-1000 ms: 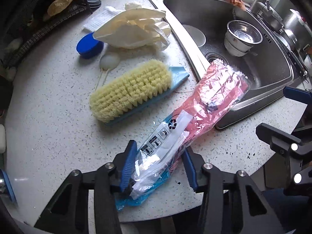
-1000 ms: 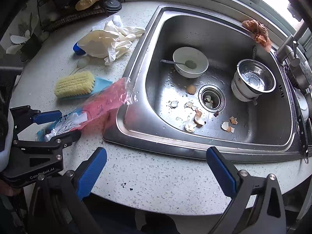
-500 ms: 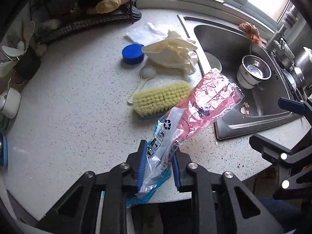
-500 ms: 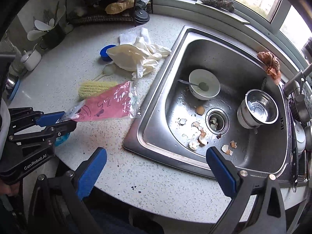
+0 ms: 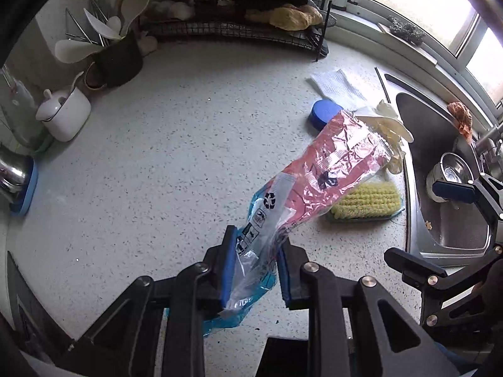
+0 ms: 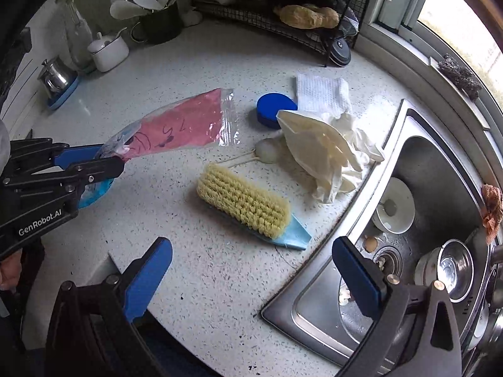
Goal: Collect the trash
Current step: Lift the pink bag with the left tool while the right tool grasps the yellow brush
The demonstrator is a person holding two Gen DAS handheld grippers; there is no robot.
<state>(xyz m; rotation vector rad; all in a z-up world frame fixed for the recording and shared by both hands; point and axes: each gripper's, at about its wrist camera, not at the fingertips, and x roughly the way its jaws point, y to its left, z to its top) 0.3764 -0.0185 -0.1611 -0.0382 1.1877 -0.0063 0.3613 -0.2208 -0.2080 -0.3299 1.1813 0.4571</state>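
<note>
While L gripper pinches plastic wrapper, R gripper gapes; apparently empty.

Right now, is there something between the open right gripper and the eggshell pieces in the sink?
Nothing visible does. The right gripper is open and empty above the counter edge; the eggshell pieces lie uncovered beside the drain, apart from the white bowl.

bag: lower end hidden between left gripper pads, print too small to read | brush: part hidden behind bag | sink: cut off at right edge | rack: contents dark, unclear
</note>
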